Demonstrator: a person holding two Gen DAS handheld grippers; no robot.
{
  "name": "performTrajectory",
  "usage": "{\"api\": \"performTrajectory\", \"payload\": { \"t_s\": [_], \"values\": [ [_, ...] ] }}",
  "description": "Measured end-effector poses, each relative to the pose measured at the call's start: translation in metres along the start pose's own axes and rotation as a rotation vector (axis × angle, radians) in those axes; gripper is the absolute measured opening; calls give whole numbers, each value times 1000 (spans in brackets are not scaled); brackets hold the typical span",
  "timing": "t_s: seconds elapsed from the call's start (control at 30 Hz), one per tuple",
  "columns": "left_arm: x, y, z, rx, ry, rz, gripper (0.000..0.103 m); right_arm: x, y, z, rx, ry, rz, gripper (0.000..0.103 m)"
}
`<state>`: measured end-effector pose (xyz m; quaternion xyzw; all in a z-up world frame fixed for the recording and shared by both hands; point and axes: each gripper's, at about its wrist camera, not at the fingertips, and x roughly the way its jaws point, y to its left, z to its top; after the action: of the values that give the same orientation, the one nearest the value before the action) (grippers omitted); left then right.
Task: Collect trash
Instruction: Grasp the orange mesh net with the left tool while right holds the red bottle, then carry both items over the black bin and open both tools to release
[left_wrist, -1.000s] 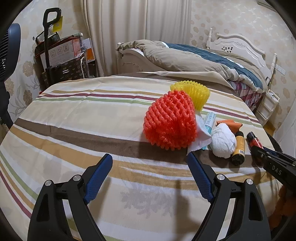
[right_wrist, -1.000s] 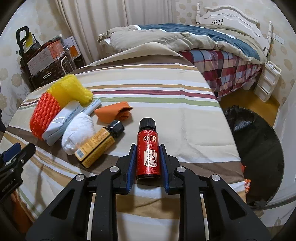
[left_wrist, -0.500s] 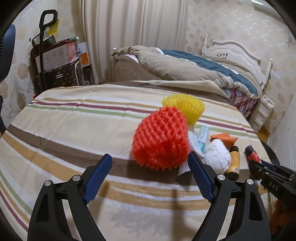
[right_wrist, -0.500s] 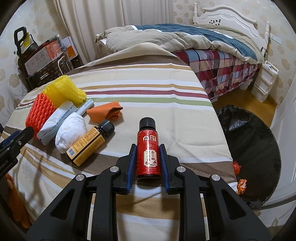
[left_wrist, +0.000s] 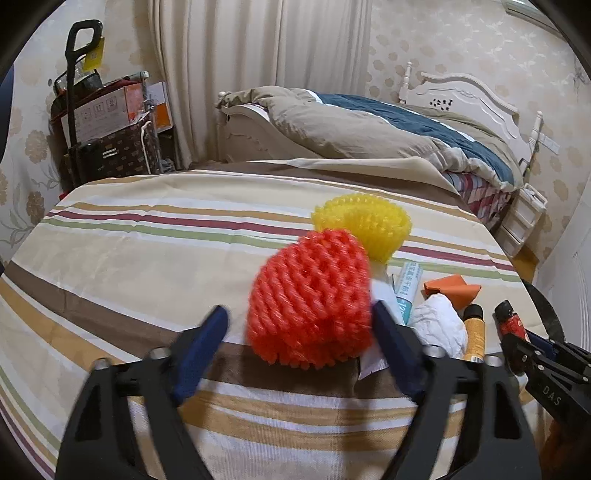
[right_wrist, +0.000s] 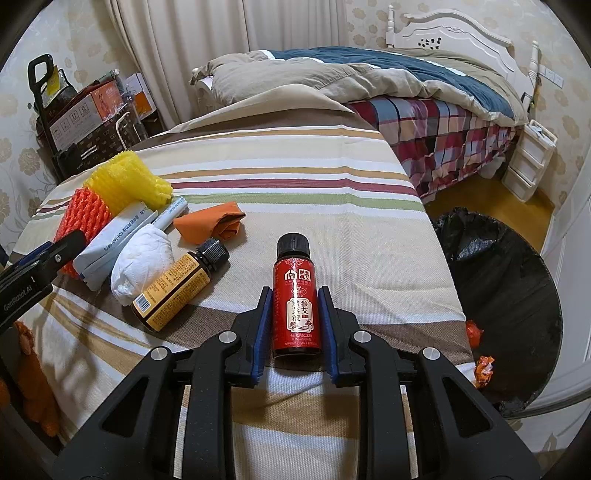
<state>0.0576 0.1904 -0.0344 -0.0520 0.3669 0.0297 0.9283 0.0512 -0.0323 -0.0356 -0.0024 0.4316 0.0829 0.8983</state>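
Observation:
My right gripper (right_wrist: 294, 295) is shut on a small red bottle (right_wrist: 295, 299) with a black cap, held just above the striped tablecloth (right_wrist: 295, 177). My left gripper (left_wrist: 301, 314) is open, its blue-padded fingers on either side of an orange foam fruit net (left_wrist: 312, 299). A yellow foam net (left_wrist: 364, 221) lies behind it. A white packet (right_wrist: 110, 243), a crumpled white tissue (right_wrist: 142, 260), an amber bottle (right_wrist: 177, 284) and an orange wrapper (right_wrist: 210, 223) lie between the two grippers.
A bin lined with a black bag (right_wrist: 506, 295) stands on the floor off the table's right edge, with orange wrappers (right_wrist: 484, 365) inside. A bed (right_wrist: 369, 81) is behind the table. A trolley with boxes (left_wrist: 107, 122) stands at the back left.
My left gripper has moved forward and the orange net now sits between its fingers. My right gripper still holds the red bottle, and its view has shifted slightly towards the bin.

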Motion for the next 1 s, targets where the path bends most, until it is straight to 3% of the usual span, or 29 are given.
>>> {"api": "performTrajectory", "payload": {
  "t_s": [0.1, 0.3, 0.67, 0.87, 1.0],
  "values": [
    [1, 0, -2, 2, 14, -40, 50, 0, 0, 0, 0, 0, 0, 24],
    [-6, 4, -5, 11, 4, -58, 37, 0, 1, 0, -4, 0, -4, 24],
    [-25, 16, -16, -23, 7, -60, 33, -2, 5, -2, -16, -1, -9, 23],
    [-39, 28, -21, -70, 69, -102, 33, -3, 5, -4, -15, -1, -7, 23],
    [-37, 32, -25, -80, 91, -87, 36, -4, 6, -5, -19, -1, -10, 23]
  ]
}}
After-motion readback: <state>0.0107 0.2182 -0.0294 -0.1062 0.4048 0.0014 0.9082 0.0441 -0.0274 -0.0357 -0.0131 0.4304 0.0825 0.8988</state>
